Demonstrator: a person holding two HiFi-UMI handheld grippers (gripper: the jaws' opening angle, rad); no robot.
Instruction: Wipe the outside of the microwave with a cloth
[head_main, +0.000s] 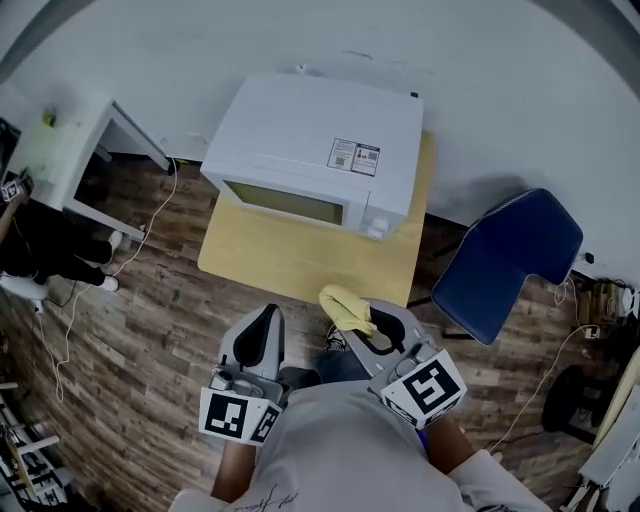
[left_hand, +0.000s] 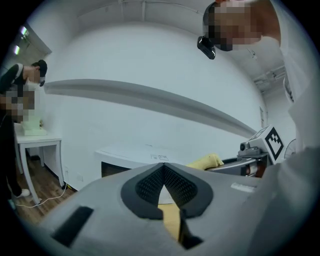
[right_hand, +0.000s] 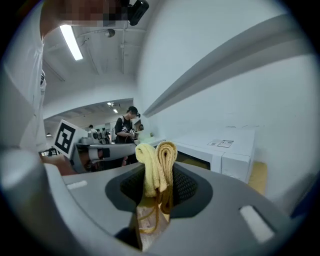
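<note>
Your right gripper is clamped on the folded yellow cloth. In the right gripper view the doubled fold stands up between the pads and pokes out past the tips. Your left gripper is closed with nothing in it; the left gripper view shows the two pads meeting at the tips, with only the table showing through the gap lower down.

The microwave sits on the small wooden table, ahead of both grippers and well apart from them. Nothing is touching it yet. Its long side runs across your reach, slightly skewed, with the door facing you and the top panel open to view.

From the cloth-holding gripper, the microwave lies forward and a little to the left. The nearest part is the right front corner by the controls, which the right gripper view shows just ahead and to the right of the cloth. That makes your right hand the better placed one: the cloth is already pointing forward at the casing.

Wiping has probably not begun. The next move looks like a straight push forward to land the cloth on the front or top, then strokes along the long side. The left gripper sits opposite the door's left half and could steady the casing if it slides.
</note>
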